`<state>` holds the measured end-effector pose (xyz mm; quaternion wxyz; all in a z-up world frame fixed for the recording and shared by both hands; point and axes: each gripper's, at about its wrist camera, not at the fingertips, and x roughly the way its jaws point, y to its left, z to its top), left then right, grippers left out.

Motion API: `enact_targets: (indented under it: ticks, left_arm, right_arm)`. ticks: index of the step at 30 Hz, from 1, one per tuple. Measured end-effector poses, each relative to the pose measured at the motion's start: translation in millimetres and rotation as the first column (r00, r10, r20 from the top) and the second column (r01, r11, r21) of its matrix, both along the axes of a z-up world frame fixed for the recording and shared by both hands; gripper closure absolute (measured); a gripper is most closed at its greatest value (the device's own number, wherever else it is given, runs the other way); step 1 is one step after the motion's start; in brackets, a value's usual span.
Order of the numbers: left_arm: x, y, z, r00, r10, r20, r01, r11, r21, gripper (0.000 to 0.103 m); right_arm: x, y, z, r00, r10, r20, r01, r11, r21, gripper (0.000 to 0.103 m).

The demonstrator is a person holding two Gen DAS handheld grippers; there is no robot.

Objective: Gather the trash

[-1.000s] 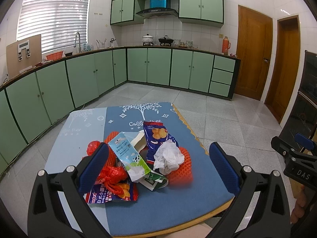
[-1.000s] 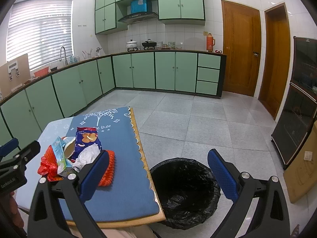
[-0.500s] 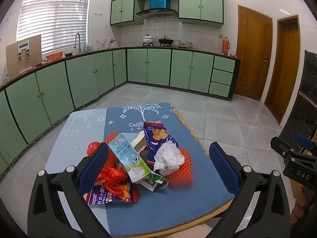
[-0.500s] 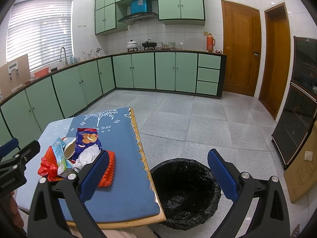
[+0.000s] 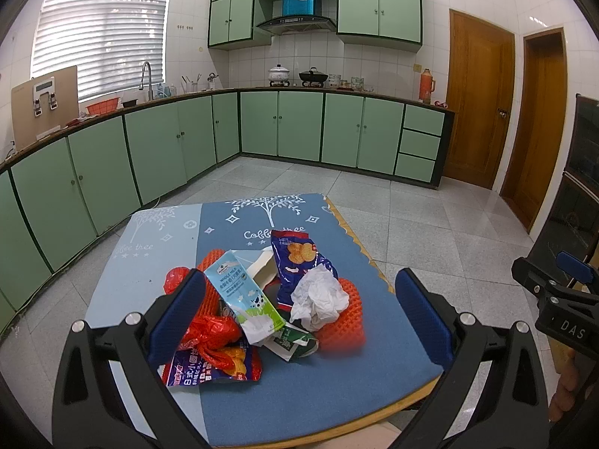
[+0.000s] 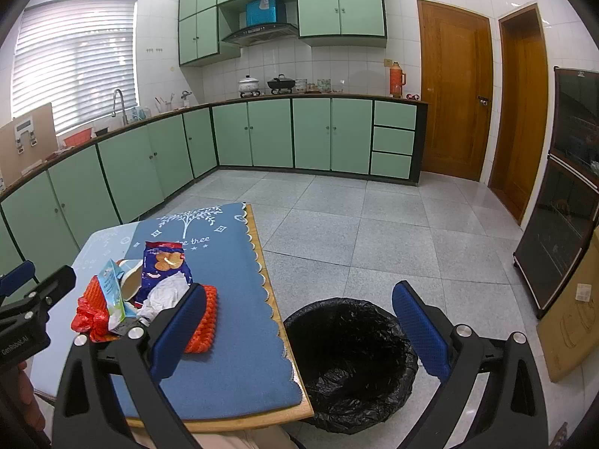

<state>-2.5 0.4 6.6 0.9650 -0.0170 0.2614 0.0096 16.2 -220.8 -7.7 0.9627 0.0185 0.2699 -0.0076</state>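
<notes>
Left gripper (image 5: 299, 314): I have it spread wide and empty, hanging over the near part of the table, its blue pads (image 5: 176, 310) flanking the trash pile
Right gripper (image 6: 299, 331): I hold it released too, nothing between the fingers; it hangs past the table's right edge, above the bin
Snack wrapper (image 5: 209, 368): nearest piece of the pile, lying flat toward the near left of the mat, blue and red with print
Red plastic bag (image 5: 213, 333): crumpled on top of that wrapper
Milk carton (image 5: 243, 299): light blue, tilted, leaning across the middle of the pile
Green carton (image 5: 294, 342): flattened, poking out under the milk carton on the near side
White tissue (image 5: 318, 299): crumpled, resting against the orange mesh (image 5: 346, 321) on the pile's right side
Blue chip bag (image 5: 295, 262): propped at the far side of the pile, behind the tissue
Table (image 6: 239, 421): wooden edge, covered by a blue mat (image 5: 299, 393) with a white tree print toward its far edge
Trash bin (image 6: 352, 359): black liner, open, on the floor just beside the table's near right corner
Kitchen cabinets (image 5: 299, 127): green, far behind along the walls
</notes>
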Motion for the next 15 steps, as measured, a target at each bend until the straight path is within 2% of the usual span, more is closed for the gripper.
enact_targets:
  ticks: [15]
  left_arm:
    - [2.3, -1.3, -1.1, 1.000, 0.000, -0.001, 0.000, 1.000, 0.000, 0.005]
  right_arm:
    - [0.1, -0.6, -0.5, 1.000, -0.001, -0.003, 0.001, 1.000, 0.001, 0.006]
